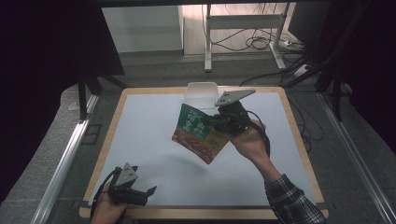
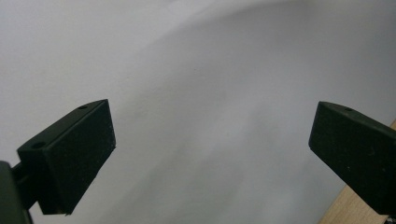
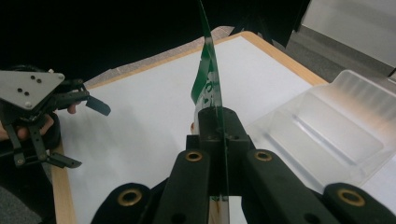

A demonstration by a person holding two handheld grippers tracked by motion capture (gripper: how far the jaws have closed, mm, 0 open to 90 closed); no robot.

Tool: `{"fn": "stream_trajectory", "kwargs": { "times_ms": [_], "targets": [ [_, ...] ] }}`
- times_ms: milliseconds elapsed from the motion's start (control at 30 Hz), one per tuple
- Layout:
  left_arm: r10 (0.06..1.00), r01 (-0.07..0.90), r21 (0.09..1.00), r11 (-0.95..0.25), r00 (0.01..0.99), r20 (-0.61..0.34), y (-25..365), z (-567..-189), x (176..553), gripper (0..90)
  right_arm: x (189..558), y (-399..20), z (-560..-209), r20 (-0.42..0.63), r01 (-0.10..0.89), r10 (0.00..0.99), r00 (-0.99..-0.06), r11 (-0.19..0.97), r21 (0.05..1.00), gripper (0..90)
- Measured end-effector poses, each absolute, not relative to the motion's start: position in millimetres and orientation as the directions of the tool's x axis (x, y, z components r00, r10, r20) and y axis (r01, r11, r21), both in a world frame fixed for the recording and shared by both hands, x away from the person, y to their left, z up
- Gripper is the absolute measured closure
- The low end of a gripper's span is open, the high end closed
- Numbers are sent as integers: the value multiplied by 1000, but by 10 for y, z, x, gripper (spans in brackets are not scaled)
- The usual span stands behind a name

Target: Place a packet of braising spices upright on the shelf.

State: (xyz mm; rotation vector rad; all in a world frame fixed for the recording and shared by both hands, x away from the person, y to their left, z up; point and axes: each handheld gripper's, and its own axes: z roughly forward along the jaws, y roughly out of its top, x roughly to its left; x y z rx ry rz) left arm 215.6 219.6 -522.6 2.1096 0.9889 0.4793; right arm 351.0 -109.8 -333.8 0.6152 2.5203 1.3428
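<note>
Above the middle of the table (image 1: 140, 140), the right gripper (image 1: 215, 122) has a flat food pouch (image 1: 200, 133) up in the air, clear of the white surface. Its jaws are pressed tight on the pouch's upper right edge, pinching the thin film between them. The pouch hangs tilted, one corner pointing down toward the person. It's a glossy pack: green across the top with pale lettering, and a red-orange picture of food across the lower half. From the right gripper view you see the pouch (image 3: 208, 79) edge-on, a thin green and white sliver rising straight out of the closed jaws, so flat it's almost a line.

Just behind the pouch, at the far edge of the table, sits a clear plastic tray (image 1: 201, 94). In the right gripper view the tray (image 3: 327, 135) is see-through and shallow, with a raised rim and a ridged floor.

Down at the near left corner, the left gripper (image 1: 145, 195) rests low over the table, held in the person's hand. Its jaws are spread wide, nothing between them, just the white sheet under them in the left gripper view. It's well apart from the pouch. A checked sleeve (image 1: 292, 203) comes in at bottom right.
</note>
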Motion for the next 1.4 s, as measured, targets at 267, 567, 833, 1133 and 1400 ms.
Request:
{"fn": "stream_trajectory", "kwargs": {
  "times_ms": [267,567,833,1133,1400],
  "targets": [
    [772,495,761,-421,635,14,2206,-5225,2158,2,3650,-1071,-3200,-8,241,451,-892,492,837,891],
    [771,498,764,-410,636,0,2221,-5224,2162,0,3843,-1021,-3023,-15,230,445,-895,492,840,891],
    [770,497,763,-413,639,1,2225,-5222,2163,0,4036,-965,-2848,-14,233,460,-888,474,849,891],
    [770,497,764,-411,638,-1,2221,-5224,2162,0,4272,-931,-2688,-34,229,490,-871,466,855,891],
    [771,499,765,-408,637,-5,2218,-5226,2164,0,4476,-901,-2637,-60,216,508,-859,465,859,891]
  ]
}}
